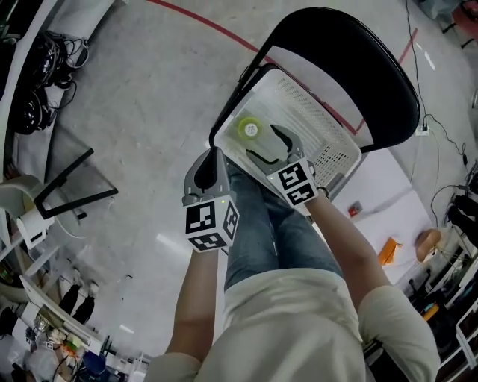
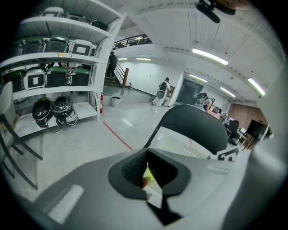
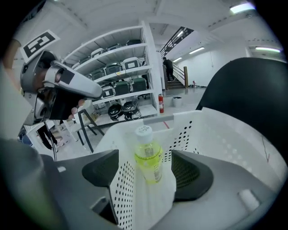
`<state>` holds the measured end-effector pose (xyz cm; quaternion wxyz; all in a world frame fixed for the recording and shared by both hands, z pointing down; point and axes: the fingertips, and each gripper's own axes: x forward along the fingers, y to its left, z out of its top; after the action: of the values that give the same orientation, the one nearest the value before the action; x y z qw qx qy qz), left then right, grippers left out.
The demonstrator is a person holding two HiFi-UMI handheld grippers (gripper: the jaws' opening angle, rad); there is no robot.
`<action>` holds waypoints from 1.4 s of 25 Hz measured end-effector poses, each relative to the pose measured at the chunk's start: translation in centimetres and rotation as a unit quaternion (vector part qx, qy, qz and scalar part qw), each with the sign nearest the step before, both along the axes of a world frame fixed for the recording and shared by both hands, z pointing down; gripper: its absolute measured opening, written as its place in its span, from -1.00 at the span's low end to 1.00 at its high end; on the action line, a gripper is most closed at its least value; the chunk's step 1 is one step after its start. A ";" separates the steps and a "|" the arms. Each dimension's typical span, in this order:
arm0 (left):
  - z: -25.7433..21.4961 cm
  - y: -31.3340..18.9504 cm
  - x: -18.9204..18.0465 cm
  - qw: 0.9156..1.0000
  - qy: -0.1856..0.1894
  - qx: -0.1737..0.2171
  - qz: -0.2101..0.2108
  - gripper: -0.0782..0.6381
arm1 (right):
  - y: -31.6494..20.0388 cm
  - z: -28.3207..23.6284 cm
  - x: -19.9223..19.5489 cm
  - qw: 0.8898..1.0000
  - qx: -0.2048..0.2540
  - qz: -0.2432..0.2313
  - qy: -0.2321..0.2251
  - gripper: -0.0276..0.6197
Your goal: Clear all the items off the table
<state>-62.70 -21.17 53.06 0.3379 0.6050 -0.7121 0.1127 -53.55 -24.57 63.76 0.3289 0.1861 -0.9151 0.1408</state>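
Observation:
A yellow-green drink bottle [image 1: 249, 128] with a white cap stands upright inside a white perforated basket [image 1: 332, 153] that rests on the seat of a black chair [image 1: 351, 67]. My right gripper [image 1: 267, 148] hangs open over the basket's near side, a little short of the bottle and apart from it. In the right gripper view the bottle [image 3: 147, 155] shows between the spread jaws of that gripper [image 3: 146, 174], behind the basket wall [image 3: 211, 130]. My left gripper [image 1: 211, 160] sits beside the basket's left corner. Its jaws meet in the left gripper view, where my left gripper [image 2: 150, 179] shows only a thin slit.
Grey floor with a red line [image 1: 202, 22] surrounds the chair. A black-framed stand [image 1: 71, 186] and clutter lie to the left. A white surface [image 1: 381, 194] with an orange item [image 1: 390, 250] is at the right. Shelves of cases [image 2: 54, 49] stand farther off.

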 end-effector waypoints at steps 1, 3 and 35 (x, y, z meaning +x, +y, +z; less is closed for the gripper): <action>-0.4 0.2 0.4 1.000 0.000 0.001 0.001 -0.76 | 0.2 -0.7 0.4 1.000 0.002 0.002 -0.002 0.21; -1.2 0.8 1.0 1.000 0.002 0.001 0.001 -0.76 | 0.7 -2.1 1.2 1.000 0.005 0.007 -0.003 0.20; -13.2 4.0 12.9 0.996 -0.028 0.057 0.058 -0.76 | 3.8 -22.2 12.5 0.994 0.065 0.070 -0.050 -0.91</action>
<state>-49.84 -17.14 39.91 0.2759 0.6603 -0.6900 0.1086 -41.01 -20.78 41.53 0.2597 0.2637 -0.9221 0.1130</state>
